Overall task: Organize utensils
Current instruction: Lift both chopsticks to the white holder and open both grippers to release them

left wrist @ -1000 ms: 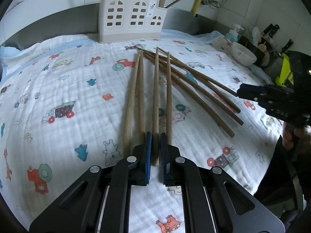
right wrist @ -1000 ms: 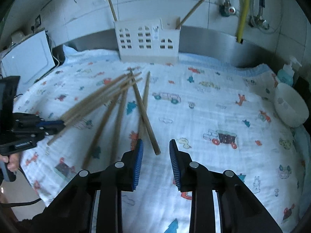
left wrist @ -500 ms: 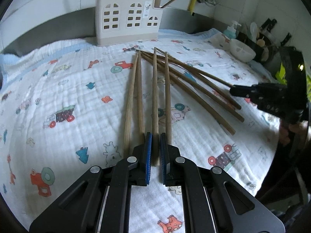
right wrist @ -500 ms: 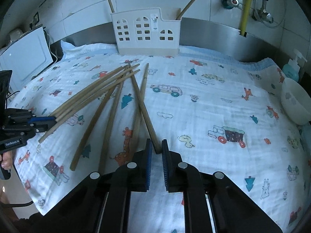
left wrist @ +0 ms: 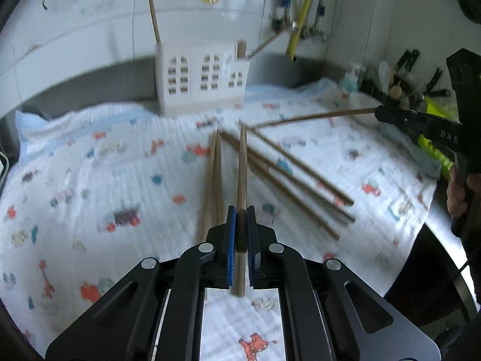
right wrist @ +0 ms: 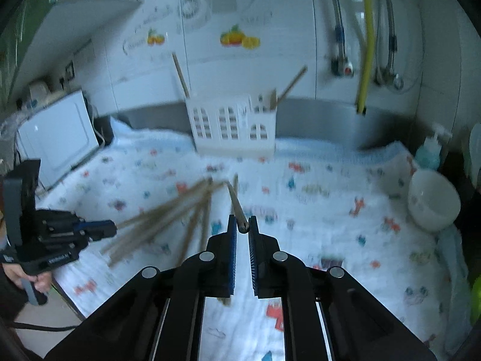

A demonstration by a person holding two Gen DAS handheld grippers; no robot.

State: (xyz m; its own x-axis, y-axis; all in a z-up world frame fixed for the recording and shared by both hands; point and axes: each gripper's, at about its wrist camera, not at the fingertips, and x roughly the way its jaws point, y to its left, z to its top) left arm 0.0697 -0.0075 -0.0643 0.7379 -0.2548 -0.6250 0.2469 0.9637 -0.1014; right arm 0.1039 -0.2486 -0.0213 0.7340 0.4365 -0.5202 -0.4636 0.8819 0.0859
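A cartoon-print cloth (right wrist: 315, 198) covers the bench. A white bowl (right wrist: 433, 203) sits beside a soap bottle (right wrist: 430, 152); a yellow hose (right wrist: 365, 45) hangs on the tiled wall.

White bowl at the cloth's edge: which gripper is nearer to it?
Right. The white bowl lies off the right gripper's right side; the left gripper is beyond the loose chopsticks, across the cloth.

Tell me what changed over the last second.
The right gripper closed on a chopstick and lifted it. The left gripper, already clamped on its chopstick, lifted too. The other chopsticks and the holder stayed put.
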